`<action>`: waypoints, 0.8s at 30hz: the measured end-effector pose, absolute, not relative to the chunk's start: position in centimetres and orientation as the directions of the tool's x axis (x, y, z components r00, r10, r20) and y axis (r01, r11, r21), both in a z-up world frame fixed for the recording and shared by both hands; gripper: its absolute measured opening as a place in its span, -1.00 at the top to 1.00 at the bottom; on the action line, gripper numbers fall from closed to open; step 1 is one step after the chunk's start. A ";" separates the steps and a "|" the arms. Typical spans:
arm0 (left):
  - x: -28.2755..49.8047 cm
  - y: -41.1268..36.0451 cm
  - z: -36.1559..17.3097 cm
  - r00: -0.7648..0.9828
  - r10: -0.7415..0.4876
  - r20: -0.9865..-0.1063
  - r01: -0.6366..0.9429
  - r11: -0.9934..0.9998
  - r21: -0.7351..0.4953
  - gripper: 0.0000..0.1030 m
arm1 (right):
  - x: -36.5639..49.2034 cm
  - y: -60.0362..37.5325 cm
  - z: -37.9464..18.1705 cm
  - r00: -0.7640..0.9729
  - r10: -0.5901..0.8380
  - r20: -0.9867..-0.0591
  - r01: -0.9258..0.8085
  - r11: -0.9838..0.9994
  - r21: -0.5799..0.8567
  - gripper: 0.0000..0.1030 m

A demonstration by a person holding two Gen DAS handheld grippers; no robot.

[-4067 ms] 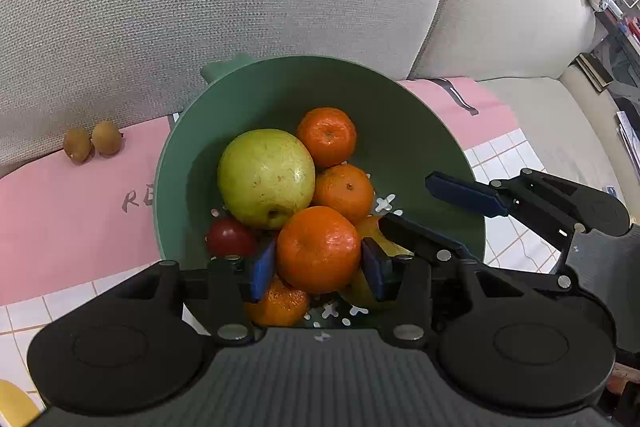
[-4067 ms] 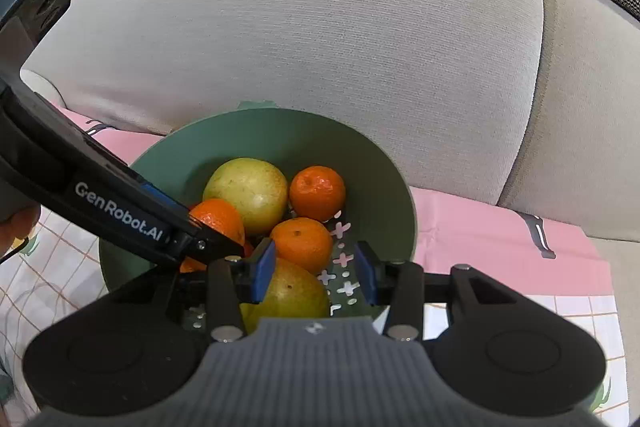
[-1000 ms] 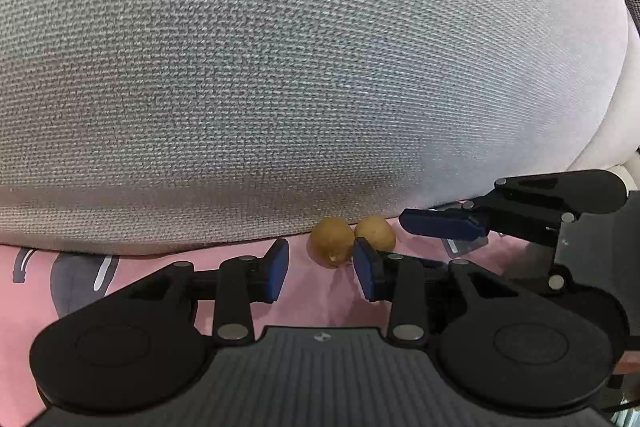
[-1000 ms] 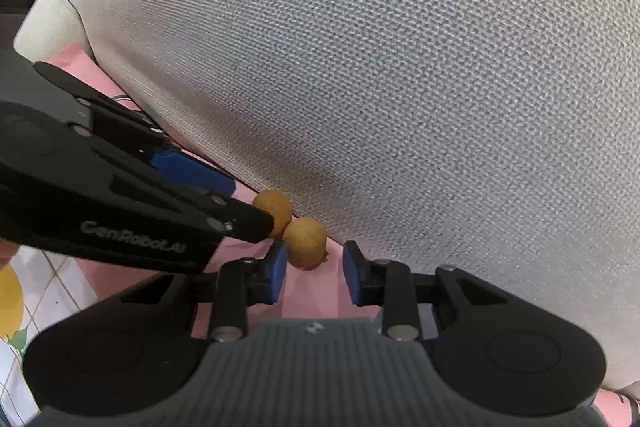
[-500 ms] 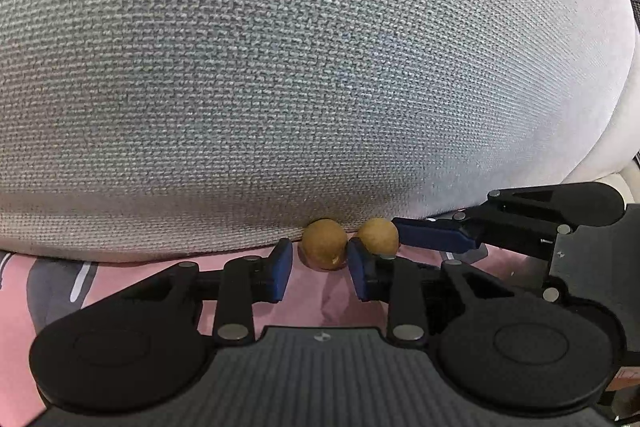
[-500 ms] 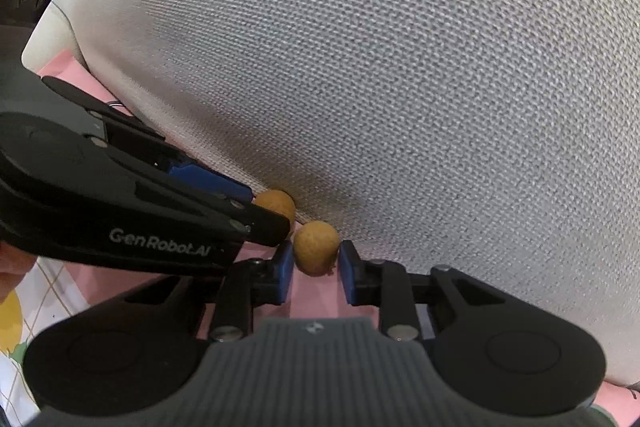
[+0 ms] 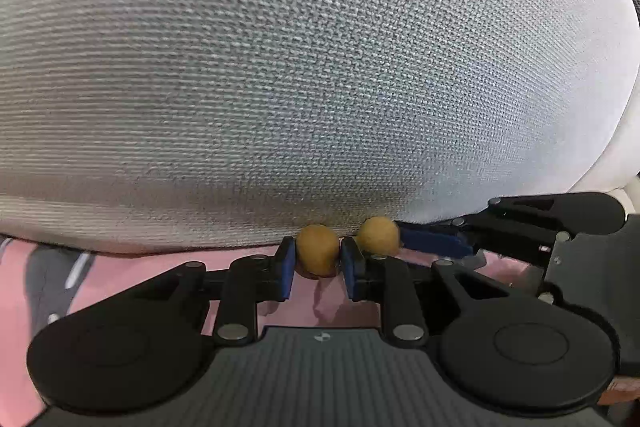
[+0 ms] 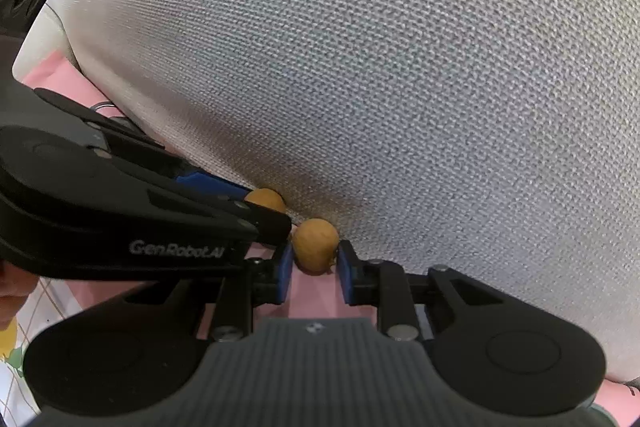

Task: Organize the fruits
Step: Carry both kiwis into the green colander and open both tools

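Right now each claw pinches one small round tan-brown fruit low in the frame, against the grey woven sofa cushion point(image 7: 320, 67): left claw point(image 7: 317, 258) on the left fruit point(image 7: 317, 249), right claw point(image 8: 313, 254) on the right fruit point(image 8: 314, 245). Both sit on the pink cloth point(image 7: 132, 275). Best lift straight up, gently, keeping the neighbouring claws from knocking together.

Your left gripper point(image 7: 317, 259) and right gripper point(image 8: 314, 259) are matte black plastic, each with a ribbed grey centre plate, two round side discs, silver screws on the linkage arms and blue finger pads point(image 7: 286, 267). One arm reads "GenRobot.AI" in grey.
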State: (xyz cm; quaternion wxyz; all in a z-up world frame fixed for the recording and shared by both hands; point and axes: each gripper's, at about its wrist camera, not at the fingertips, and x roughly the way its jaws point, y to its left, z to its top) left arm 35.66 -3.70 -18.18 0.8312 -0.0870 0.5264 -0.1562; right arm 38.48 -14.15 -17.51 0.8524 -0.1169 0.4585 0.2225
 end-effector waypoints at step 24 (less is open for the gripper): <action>26.5 -5.5 -8.3 0.520 -0.296 -0.801 0.184 0.955 -0.234 0.49 | 27.3 -16.2 -9.0 0.629 0.336 -0.701 -0.387 0.917 0.093 0.60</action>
